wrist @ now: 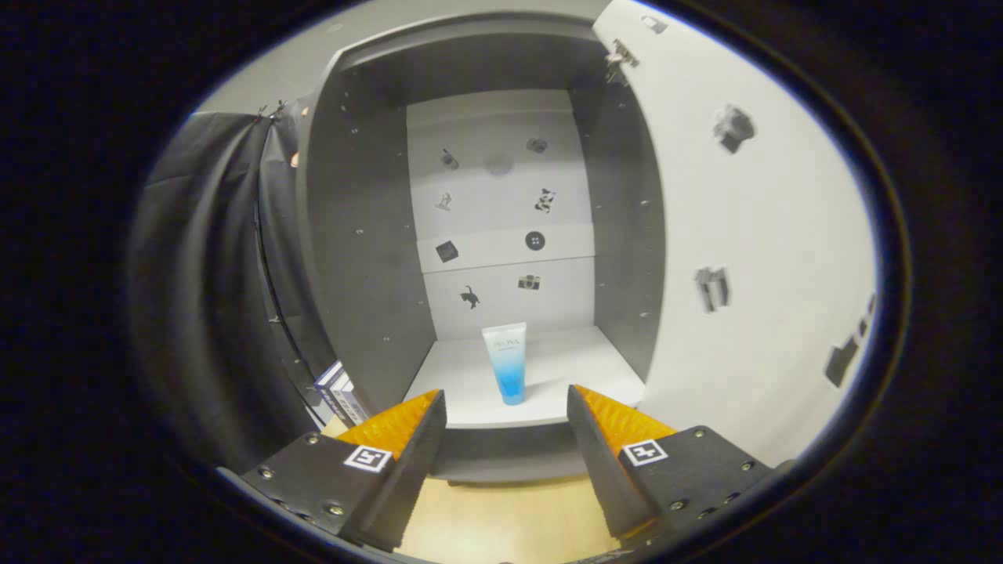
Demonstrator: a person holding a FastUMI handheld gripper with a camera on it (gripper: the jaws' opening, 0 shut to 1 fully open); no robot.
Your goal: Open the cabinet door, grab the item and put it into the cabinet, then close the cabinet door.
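Observation:
A grey cabinet (368, 258) stands ahead with its white door (768, 258) swung wide to the right. On its white bottom shelf (564, 364) a blue-and-white tube (507, 363) stands upright on its cap, near the front edge. My gripper (506, 403) is open, with its fingers spread just in front of the shelf. The tube shows in the gap between the fingertips but lies a little beyond them, untouched. Small dark stickers dot the cabinet's back panel and the inside of the door.
A light wooden tabletop (509, 517) lies under the fingers, in front of the cabinet base. To the left of the cabinet hangs the black cloth wall (204, 313), with a couple of books (338, 392) leaning at its foot beside the cabinet's side.

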